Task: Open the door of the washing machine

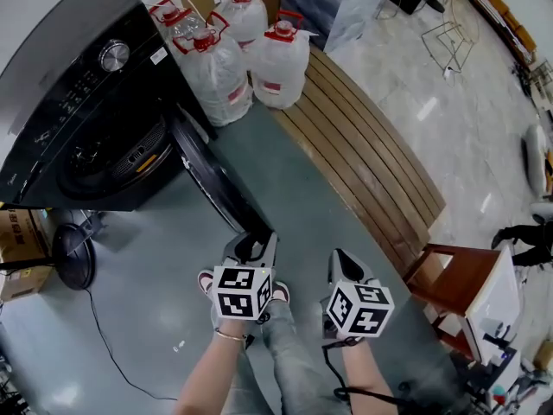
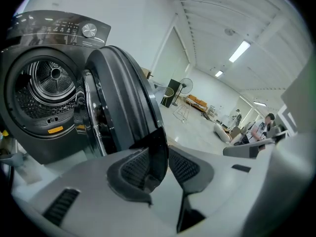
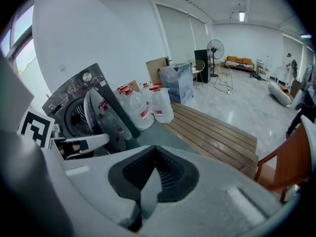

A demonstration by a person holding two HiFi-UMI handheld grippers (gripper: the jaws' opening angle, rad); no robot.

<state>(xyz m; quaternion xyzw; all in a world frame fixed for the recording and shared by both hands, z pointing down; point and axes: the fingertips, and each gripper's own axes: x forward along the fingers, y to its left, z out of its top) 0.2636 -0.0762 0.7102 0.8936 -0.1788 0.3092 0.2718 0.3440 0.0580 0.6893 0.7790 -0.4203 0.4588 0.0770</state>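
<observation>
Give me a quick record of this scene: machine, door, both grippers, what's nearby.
Machine: dark grey front-loading washing machine, drum visible
Door: round dark door, swung open
Left hand-held gripper: shut on the door's edge
Right hand-held gripper: jaws together, empty
Nearby: clear plastic water jugs with red caps; brown slatted wooden bench

Glossy dark door (image 2: 123, 98) (slatted wooden bench (image 1: 363, 145)).
</observation>
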